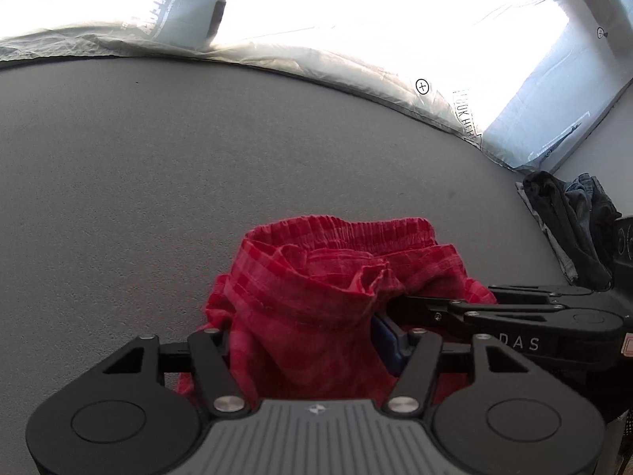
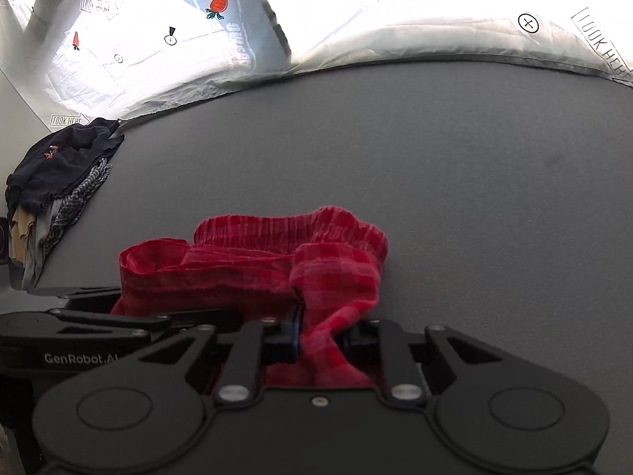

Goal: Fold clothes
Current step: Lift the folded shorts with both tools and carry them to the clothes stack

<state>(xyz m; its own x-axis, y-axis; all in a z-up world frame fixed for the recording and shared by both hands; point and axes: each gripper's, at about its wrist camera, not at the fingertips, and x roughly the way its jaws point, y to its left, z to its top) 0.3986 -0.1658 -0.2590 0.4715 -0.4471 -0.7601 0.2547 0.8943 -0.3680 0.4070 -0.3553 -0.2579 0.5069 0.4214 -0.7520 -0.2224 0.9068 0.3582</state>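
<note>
A pair of red checked shorts (image 1: 316,277) with an elastic waistband lies bunched on the grey table (image 1: 158,158). My left gripper (image 1: 304,340) has red cloth filling the space between its fingers and is shut on it. My right gripper (image 2: 320,336) is shut on a fold of the same shorts (image 2: 277,261) at their near edge. The right gripper reaches in from the right in the left wrist view (image 1: 514,312). The left gripper lies at the lower left in the right wrist view (image 2: 79,332). Both grippers sit close together.
A pile of dark and striped clothes (image 2: 59,174) lies at the table's side edge; it also shows in the left wrist view (image 1: 569,217). A white printed sheet (image 2: 356,19) hangs behind the table's far edge.
</note>
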